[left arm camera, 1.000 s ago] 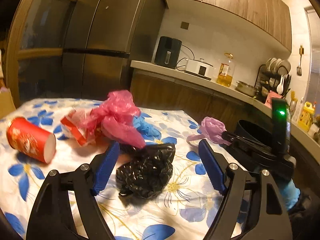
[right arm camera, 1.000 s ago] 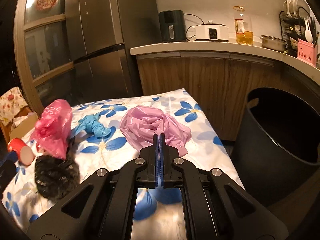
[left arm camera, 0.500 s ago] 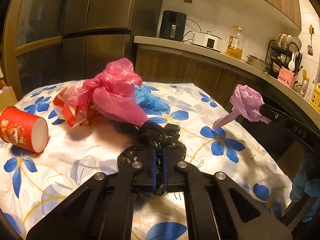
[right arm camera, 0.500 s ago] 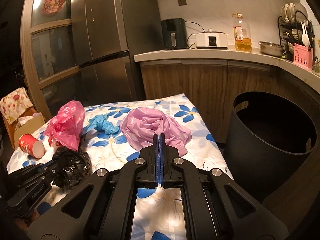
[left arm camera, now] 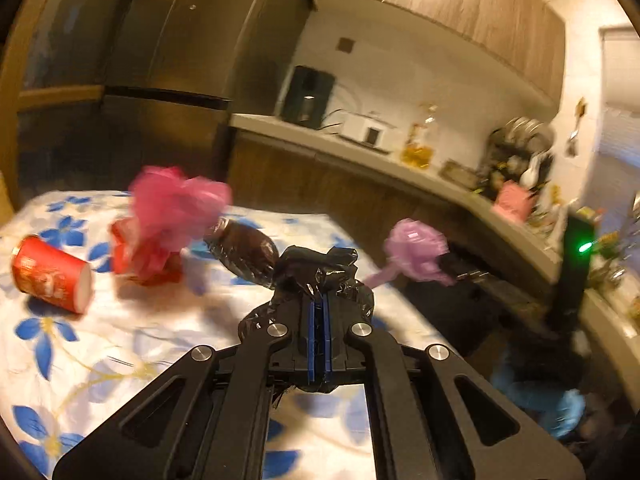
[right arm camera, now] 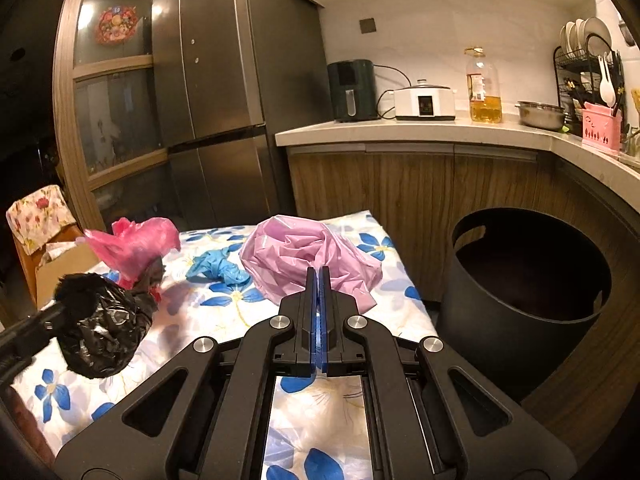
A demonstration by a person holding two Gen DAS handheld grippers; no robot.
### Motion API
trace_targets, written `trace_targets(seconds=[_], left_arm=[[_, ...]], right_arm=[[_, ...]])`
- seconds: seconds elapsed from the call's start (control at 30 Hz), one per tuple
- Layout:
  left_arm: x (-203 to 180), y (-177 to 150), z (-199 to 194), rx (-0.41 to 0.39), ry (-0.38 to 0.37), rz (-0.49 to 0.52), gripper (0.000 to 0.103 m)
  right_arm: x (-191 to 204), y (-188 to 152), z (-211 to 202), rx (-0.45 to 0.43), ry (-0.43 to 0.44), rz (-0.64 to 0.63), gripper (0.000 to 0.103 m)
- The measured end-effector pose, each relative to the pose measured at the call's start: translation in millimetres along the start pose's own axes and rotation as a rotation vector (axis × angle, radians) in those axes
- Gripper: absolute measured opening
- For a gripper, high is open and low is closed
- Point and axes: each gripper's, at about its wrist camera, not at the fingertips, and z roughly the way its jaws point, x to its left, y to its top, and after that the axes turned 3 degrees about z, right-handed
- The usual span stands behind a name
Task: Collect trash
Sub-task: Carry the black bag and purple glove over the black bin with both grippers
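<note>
Over the worktop (right arm camera: pixel 192 312) your left gripper (left arm camera: pixel 319 320) has its jaws clamped on the black bag (right arm camera: pixel 102 332), lifted; right gripper (right arm camera: pixel 318 300) jaws pinch the pink bag (right arm camera: pixel 304 260). Thin plastic may slip or tear, or snag the red bag (left arm camera: pixel 176 204), before the bin (right arm camera: pixel 528 292)

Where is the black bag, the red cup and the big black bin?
black bag (right arm camera: pixel 102 328): right wrist view, crinkled middle.
red cup (left arm camera: pixel 48 274): left wrist view, printed side.
black bin (right arm camera: pixel 516 336): right wrist view, front outer wall.
</note>
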Motion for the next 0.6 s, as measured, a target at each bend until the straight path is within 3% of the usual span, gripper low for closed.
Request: trace_targets(seconds=[0.3, 0.6], left_arm=[[-34.7, 11.0, 1.8, -0.050, 0.008, 0.090, 0.003], [-81.4, 32.3, 35.0, -0.073, -0.065, 0.148, 0.003]], right_arm=[[-15.9, 9.1, -28.2, -0.056, -0.025, 0.010, 0.001], [-48.0, 32.9, -56.7, -0.141, -0.102, 0.021, 0.001]])
